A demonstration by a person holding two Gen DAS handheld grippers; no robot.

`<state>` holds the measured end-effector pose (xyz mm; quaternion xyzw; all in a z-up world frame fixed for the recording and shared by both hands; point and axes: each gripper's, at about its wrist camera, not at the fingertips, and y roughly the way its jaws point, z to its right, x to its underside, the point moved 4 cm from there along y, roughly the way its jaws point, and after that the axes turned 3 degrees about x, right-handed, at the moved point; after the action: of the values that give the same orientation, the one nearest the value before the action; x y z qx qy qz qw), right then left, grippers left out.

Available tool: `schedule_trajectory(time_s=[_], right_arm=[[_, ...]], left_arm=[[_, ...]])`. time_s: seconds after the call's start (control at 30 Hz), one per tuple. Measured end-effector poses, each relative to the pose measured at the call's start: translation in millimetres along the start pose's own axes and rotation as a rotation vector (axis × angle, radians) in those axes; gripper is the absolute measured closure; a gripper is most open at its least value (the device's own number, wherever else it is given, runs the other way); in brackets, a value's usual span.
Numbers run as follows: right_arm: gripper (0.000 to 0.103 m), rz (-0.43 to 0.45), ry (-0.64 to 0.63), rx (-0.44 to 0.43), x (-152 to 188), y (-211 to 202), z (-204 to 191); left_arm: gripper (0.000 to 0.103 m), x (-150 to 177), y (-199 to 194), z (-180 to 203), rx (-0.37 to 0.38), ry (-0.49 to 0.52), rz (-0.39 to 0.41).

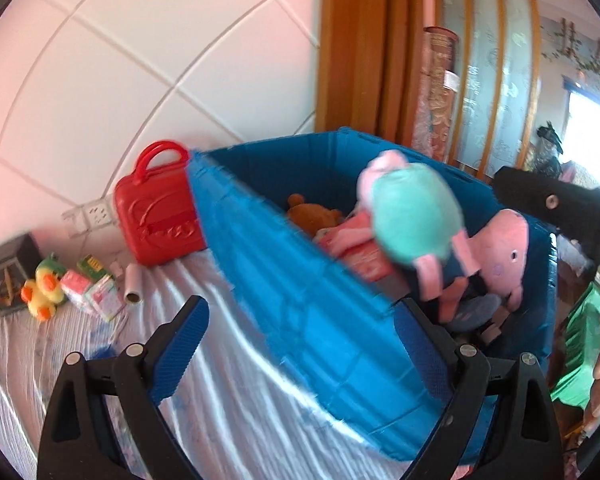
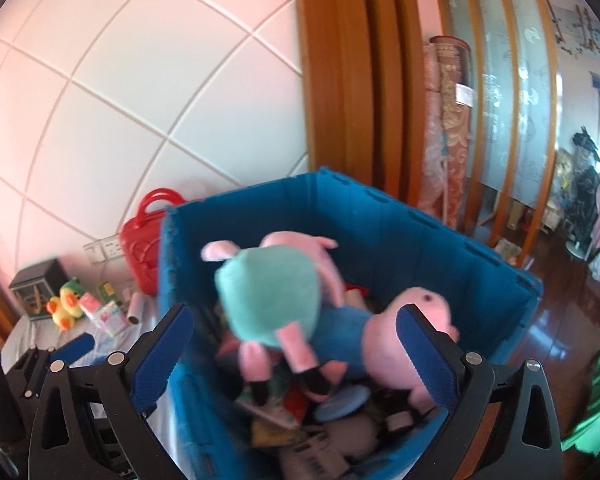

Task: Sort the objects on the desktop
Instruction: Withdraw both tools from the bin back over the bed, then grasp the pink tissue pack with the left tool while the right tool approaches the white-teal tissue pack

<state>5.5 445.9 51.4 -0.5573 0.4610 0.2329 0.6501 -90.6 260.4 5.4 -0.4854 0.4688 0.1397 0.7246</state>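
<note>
While both pairs of fingers stood apart and empty, the teal-dressed pig plush (image 2: 272,300) hung blurred ahead of the right gripper (image 2: 296,332) over the blue crate (image 2: 420,240) — it might tumble off the heap and out.

A striped cloth-covered table (image 1: 80,360) carries a blue bin (image 1: 308,300), red case (image 1: 160,220), duck toy (image 1: 44,288).

Teal-dressed pig plush (image 2: 272,300) motion-blurred; crate (image 2: 420,240) contents beneath indistinct.
</note>
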Motion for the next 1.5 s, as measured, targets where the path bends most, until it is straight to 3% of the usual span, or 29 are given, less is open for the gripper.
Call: schedule_trajectory(time_s=[0.27,0.43,0.57,0.8,0.97,1.13,1.33,1.4,1.5], right_arm=[[0.0,-0.01,-0.103,-0.151,6.7,6.3,-112.4],[0.0,-0.075,-0.17,-0.23,19.5,40.4,-192.6],[0.0,-0.156,-0.213,-0.269,35.2,79.9,-245.4],[0.0,-0.306,-0.267,-0.298,62.4,171.4,-310.7],[0.0,-0.398,-0.315,-0.294,81.7,250.1,-353.5],[0.0,-0.463,-0.343,-0.282,99.9,331.7,-381.1],[0.0,-0.498,-0.327,-0.24,110.8,390.6,-384.4],[0.0,-0.514,-0.336,-0.231,116.1,403.9,-386.8],[0.0,-0.531,-0.362,-0.237,126.1,415.6,-398.3]], left_arm=[[0.008,35.8,-21.2,-129.2,-0.197,-0.11,-0.031],[0.008,59.8,-25.2,-212.4,-0.303,-0.197,-0.081],[0.008,78.7,-16.6,-264.6,-0.345,-0.255,-0.134],[0.008,106.8,36.3,-341.7,-0.345,-0.334,-0.252],[0.008,117.3,95.4,-397.3,-0.37,-0.363,-0.323],[0.008,109.9,157.2,-447.0,-0.405,-0.36,-0.336],[0.008,78.2,227.4,-471.8,-0.342,-0.33,-0.276],[0.008,78.4,250.0,-479.8,-0.359,-0.303,-0.303],[0.007,92.0,263.4,-495.8,-0.447,-0.28,-0.365]])
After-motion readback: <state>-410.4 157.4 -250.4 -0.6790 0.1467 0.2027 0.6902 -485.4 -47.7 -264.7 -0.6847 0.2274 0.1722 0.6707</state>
